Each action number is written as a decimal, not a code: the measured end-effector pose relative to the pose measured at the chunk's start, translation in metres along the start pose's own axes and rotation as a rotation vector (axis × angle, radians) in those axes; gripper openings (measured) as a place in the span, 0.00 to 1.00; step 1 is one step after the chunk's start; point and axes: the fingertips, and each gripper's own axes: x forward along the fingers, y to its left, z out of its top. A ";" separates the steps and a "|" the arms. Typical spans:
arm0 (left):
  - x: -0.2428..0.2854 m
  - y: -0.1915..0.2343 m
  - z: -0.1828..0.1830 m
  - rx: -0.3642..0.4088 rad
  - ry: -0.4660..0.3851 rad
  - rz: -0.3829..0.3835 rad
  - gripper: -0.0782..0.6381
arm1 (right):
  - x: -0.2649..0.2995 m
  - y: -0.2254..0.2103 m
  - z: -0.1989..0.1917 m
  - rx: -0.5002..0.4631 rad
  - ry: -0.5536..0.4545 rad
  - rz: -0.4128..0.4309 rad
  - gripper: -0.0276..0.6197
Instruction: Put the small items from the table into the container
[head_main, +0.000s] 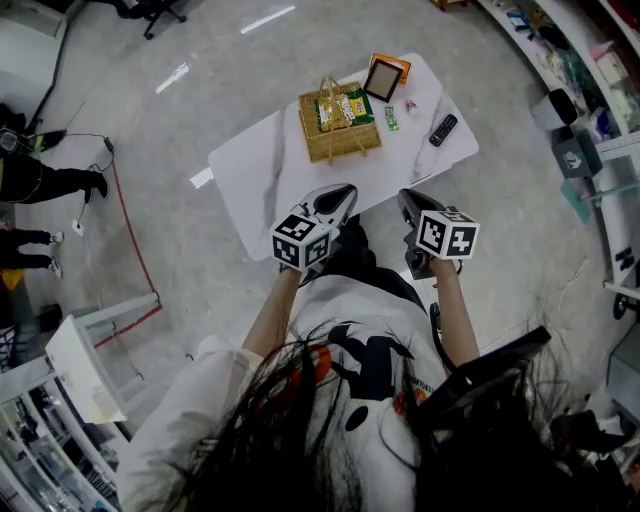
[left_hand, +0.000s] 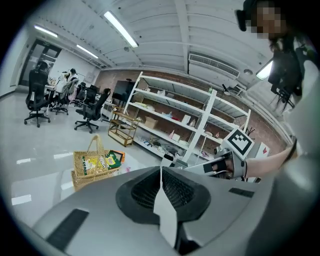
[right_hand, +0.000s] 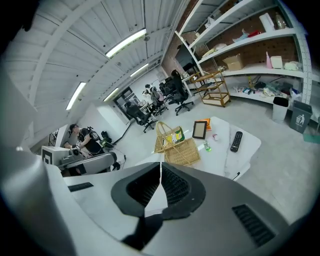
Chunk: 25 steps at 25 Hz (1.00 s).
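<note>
The white counter (head_main: 258, 172), bearing a wicker basket (head_main: 340, 125) and a remote (head_main: 443, 129), stood on glossy grey floor (head_main: 210, 70) near shelves (left_hand: 172, 116), while the left tongs (head_main: 343, 192) and right tongs (head_main: 408, 198) were closed and empty.

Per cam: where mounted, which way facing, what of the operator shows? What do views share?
Head view: on the person's head, facing steeply down at the table and wicker basket; hair, shirt, forearms, left gripper, right gripper show.
Left gripper view: on the left gripper, along its shut jaws toward basket and shelves; right gripper and forearm at right.
Right gripper view: on the right gripper, along its shut jaws toward basket and remote control; left gripper at left.
Shared: all three show the basket.
</note>
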 end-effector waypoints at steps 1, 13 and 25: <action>0.003 0.000 0.000 0.002 0.007 -0.003 0.12 | 0.000 -0.003 -0.001 0.007 0.001 -0.006 0.08; 0.071 0.027 0.018 0.040 0.087 -0.116 0.12 | 0.028 -0.062 0.013 0.118 0.008 -0.127 0.08; 0.146 0.055 0.037 0.029 0.146 -0.194 0.12 | 0.094 -0.116 0.072 -0.003 0.094 -0.170 0.08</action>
